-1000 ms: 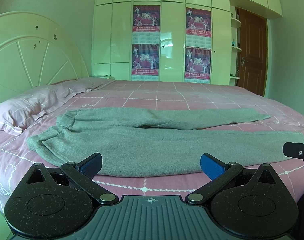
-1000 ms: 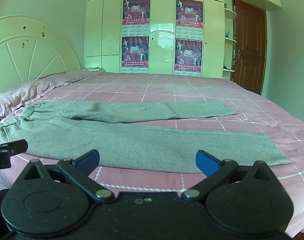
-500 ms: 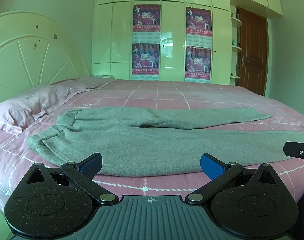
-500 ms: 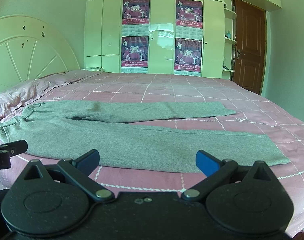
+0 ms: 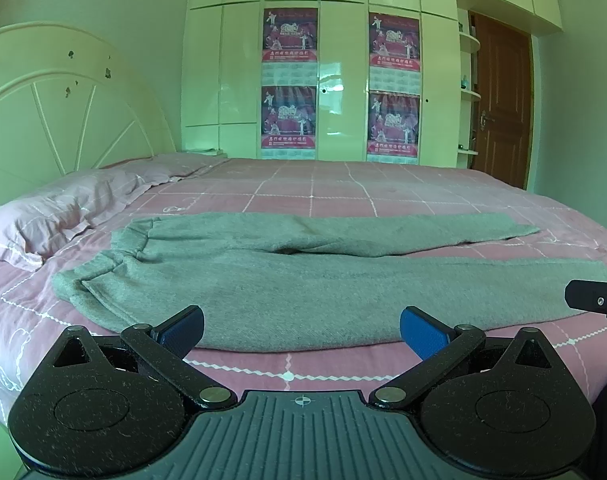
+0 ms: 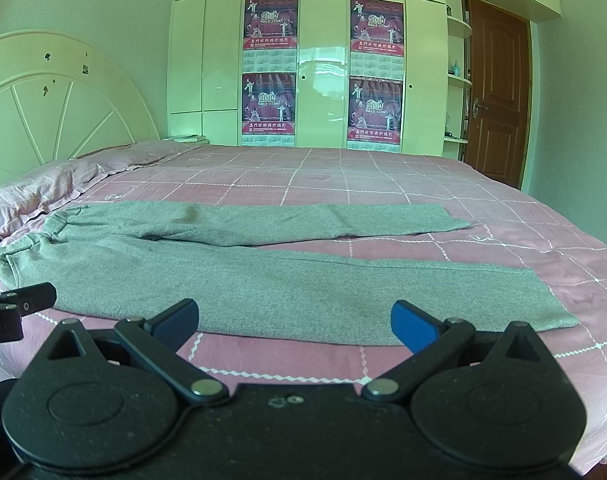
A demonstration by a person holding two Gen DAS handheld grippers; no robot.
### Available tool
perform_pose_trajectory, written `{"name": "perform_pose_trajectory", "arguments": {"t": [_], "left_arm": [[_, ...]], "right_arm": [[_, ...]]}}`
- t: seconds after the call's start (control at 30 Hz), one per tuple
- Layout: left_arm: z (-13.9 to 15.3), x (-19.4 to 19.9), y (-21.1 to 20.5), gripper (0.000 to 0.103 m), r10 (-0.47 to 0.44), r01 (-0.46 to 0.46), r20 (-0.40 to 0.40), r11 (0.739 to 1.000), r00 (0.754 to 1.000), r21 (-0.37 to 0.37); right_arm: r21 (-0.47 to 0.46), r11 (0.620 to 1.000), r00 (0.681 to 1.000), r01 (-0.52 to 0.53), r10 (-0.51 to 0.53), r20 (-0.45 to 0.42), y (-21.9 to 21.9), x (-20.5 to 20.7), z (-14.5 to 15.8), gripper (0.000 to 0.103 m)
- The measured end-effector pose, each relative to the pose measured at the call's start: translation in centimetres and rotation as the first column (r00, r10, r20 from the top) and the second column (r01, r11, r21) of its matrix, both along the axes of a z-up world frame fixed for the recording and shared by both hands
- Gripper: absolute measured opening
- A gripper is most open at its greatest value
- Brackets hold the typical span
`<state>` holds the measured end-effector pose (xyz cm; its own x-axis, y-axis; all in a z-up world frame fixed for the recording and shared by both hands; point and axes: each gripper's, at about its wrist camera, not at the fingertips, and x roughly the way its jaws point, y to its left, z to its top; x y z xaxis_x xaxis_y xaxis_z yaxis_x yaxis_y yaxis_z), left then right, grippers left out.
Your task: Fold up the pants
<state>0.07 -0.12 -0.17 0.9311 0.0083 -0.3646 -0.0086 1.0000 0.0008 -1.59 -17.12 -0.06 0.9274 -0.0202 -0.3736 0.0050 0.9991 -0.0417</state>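
Grey pants (image 5: 303, 288) lie flat across the pink checked bed (image 5: 343, 192), waistband at the left, both legs running right and apart. They also show in the right wrist view (image 6: 263, 280). My left gripper (image 5: 301, 330) is open and empty, just short of the near leg's front edge, toward the waist end. My right gripper (image 6: 295, 322) is open and empty, just short of the near leg's front edge, toward the cuff end. Each gripper's tip shows at the edge of the other's view.
A pink pillow (image 5: 63, 208) lies at the left by the cream headboard (image 5: 63, 120). A cream wardrobe with posters (image 5: 343, 80) stands behind the bed. A brown door (image 5: 499, 108) is at the back right.
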Motion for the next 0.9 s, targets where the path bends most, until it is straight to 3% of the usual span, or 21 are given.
{"name": "perform_pose_trajectory", "arguments": {"t": [0.9], "left_arm": [[0.09,-0.05,0.03,0.103,-0.005,0.005,-0.004,1.0,1.0,0.002]], "right_arm": [[0.0,1.0,1.0,0.0,0.0,-0.001,0.01,-0.01,-0.03,0.097]]}}
